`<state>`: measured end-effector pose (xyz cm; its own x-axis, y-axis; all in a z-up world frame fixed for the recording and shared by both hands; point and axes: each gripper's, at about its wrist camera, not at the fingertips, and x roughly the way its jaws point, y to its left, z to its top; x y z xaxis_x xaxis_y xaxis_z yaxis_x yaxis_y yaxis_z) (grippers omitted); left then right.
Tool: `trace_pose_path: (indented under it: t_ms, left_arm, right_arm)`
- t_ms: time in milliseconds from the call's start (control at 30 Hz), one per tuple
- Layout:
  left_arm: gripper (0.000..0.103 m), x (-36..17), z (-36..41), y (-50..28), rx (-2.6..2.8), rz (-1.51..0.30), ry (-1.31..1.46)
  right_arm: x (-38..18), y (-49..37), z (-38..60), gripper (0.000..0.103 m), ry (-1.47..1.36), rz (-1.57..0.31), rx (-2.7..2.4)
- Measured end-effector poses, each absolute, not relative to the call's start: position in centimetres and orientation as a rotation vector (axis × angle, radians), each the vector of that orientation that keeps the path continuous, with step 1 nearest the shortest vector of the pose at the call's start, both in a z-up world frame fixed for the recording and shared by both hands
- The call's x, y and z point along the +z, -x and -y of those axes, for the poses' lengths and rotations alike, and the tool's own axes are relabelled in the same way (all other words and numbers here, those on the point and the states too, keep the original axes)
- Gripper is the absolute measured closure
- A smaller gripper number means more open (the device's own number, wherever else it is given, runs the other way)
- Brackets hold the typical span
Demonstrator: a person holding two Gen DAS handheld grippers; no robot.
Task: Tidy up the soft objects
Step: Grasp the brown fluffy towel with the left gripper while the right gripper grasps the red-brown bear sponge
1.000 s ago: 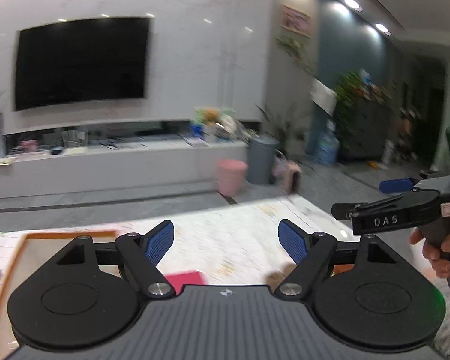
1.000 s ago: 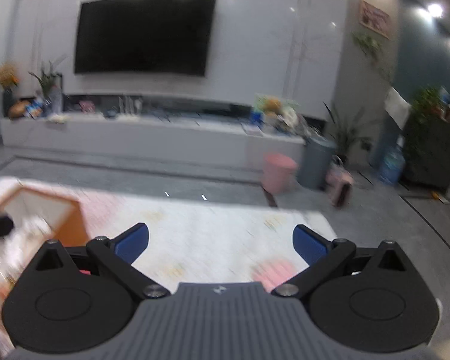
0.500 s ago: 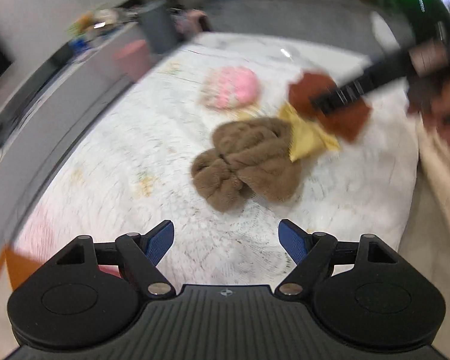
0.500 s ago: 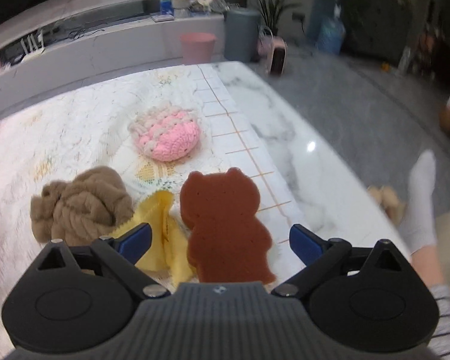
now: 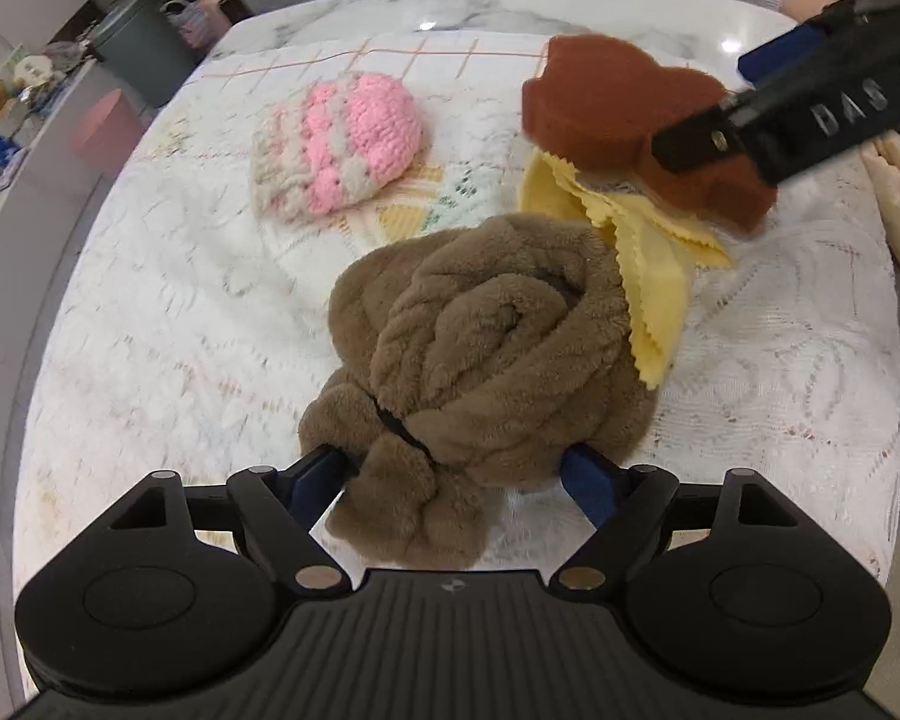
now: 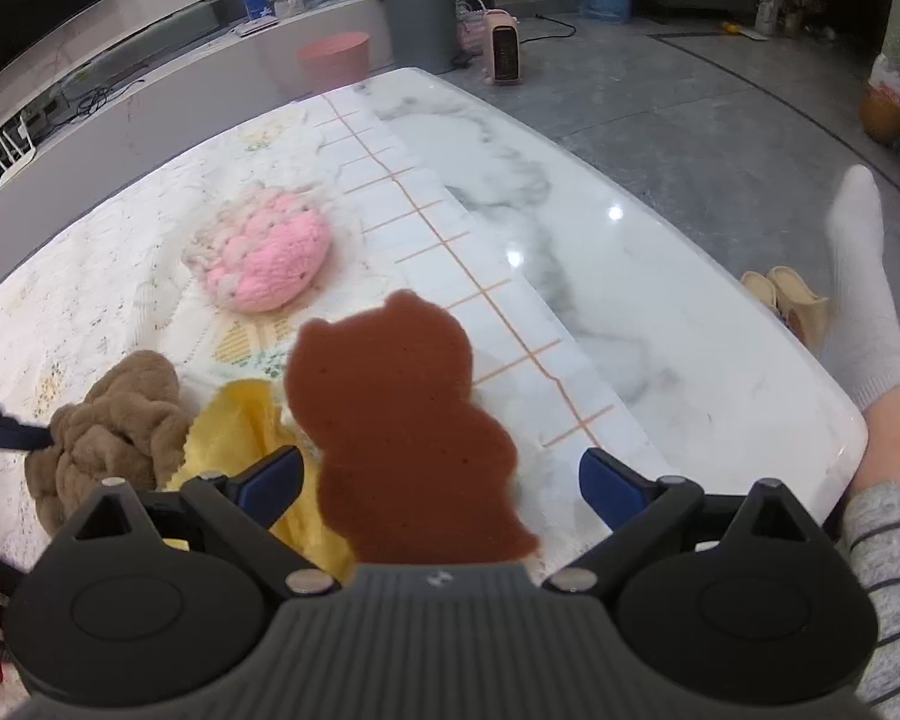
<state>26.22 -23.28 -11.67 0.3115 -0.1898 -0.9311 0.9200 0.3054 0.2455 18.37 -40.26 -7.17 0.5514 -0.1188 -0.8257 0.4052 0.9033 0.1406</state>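
Both claws down over the soft pile on the table [image 6: 660,276].
Your left claw [image 5: 456,471] straddled the brown plush [image 5: 486,348], pads apart; right claw [image 6: 441,477] wide open above the bear sponge [image 6: 402,432], gripping nothing.

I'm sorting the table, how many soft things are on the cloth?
4: brown scarf nearest the left claw, yellow cloth beside it, bear sponge over the cloth, pink knit farthest. Others may be hidden.
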Motion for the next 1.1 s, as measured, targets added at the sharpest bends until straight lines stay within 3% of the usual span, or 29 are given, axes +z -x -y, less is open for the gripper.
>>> trace_pose_path:
  t_ms: [133, 200, 500, 767, 867, 933, 1000, 1100]
  left_arm:
    - [0.004, -11.4, 23.5, -26.6, -0.991, -0.936, -1.019]
    - [0.004, -11.4, 23.9, -26.6, -1.023, -0.909, -1.06]
    - [0.004, -9.5, 24.1, -24.6, -1.242, -0.696, -1.373]
    - [0.005, -11.9, 27.1, -26.5, -1.325, -0.829, -1.524]
    - [0.011, -12.3, 27.9, -27.0, -1.365, -0.851, -1.555]
    - [0.02, -12.7, 28.3, -27.4, -1.349, -0.853, -1.561]
    - [0.038, -13.2, 28.5, -27.6, -1.289, -0.846, -1.541]
    - [0.049, -13.1, 28.1, -27.2, -1.254, -0.822, -1.508]
  right_arm:
    - [-7.8, -18.3, 40.4, 0.01, -0.321, -0.946, -0.26]
    - [-8.2, -18.5, 40.5, 0.017, -0.305, -0.935, -0.262]
    - [-9.1, -18.6, 40.4, 0.018, -0.279, -0.973, -0.228]
    - [-8.3, -17.8, 41.1, 0.018, -0.319, -0.986, -0.18]
    - [-8.7, -17.4, 41.2, 0.022, -0.359, -0.955, -0.157]
    - [-9.1, -17.4, 41.0, 0.023, -0.354, -0.967, -0.151]
    - [-9.3, -17.6, 40.6, 0.024, -0.32, -0.957, -0.155]
    - [-9.5, -17.9, 40.2, 0.033, -0.296, -0.944, -0.169]
